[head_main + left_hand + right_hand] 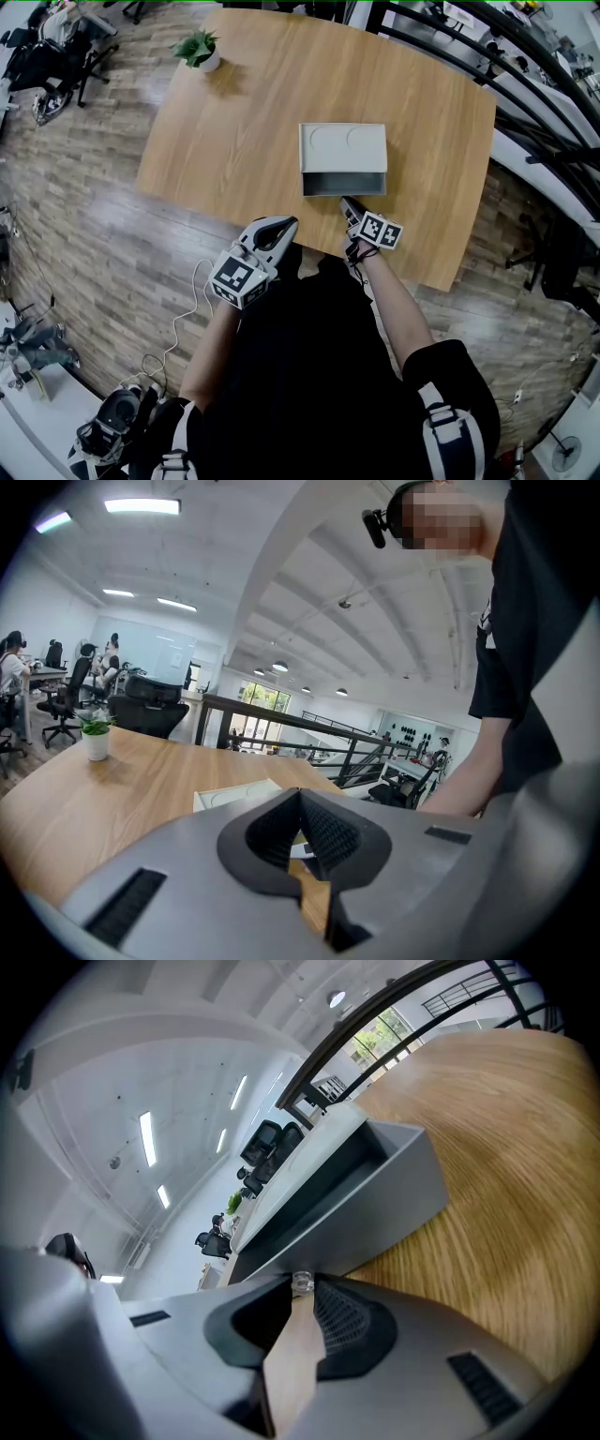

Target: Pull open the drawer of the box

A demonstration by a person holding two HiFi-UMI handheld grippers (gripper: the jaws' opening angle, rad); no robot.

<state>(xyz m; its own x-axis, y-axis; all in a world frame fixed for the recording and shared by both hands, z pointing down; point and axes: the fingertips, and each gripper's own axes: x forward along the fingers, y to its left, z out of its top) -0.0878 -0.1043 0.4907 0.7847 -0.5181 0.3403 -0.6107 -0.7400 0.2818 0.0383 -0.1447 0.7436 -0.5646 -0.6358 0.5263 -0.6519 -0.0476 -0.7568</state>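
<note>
pale grey box (343, 147) sitting mid table (234, 131), two round dents in its lid, drawer (344, 182) slid out toward me, empty far as I see, my right gripper (302, 1288) pinched on its little clear knob (302, 1282), left gripper (300, 794) closed on nothing, just off the table's near edge

I am in an open office: people (13, 666) sit at desks on office chairs (146, 711) under long ceiling lights (141, 506), near my wooden table (253, 112).

There are 1 table (234, 112), 1 box (342, 147), 1 drawer (344, 184) and 1 potted plant (199, 49).
</note>
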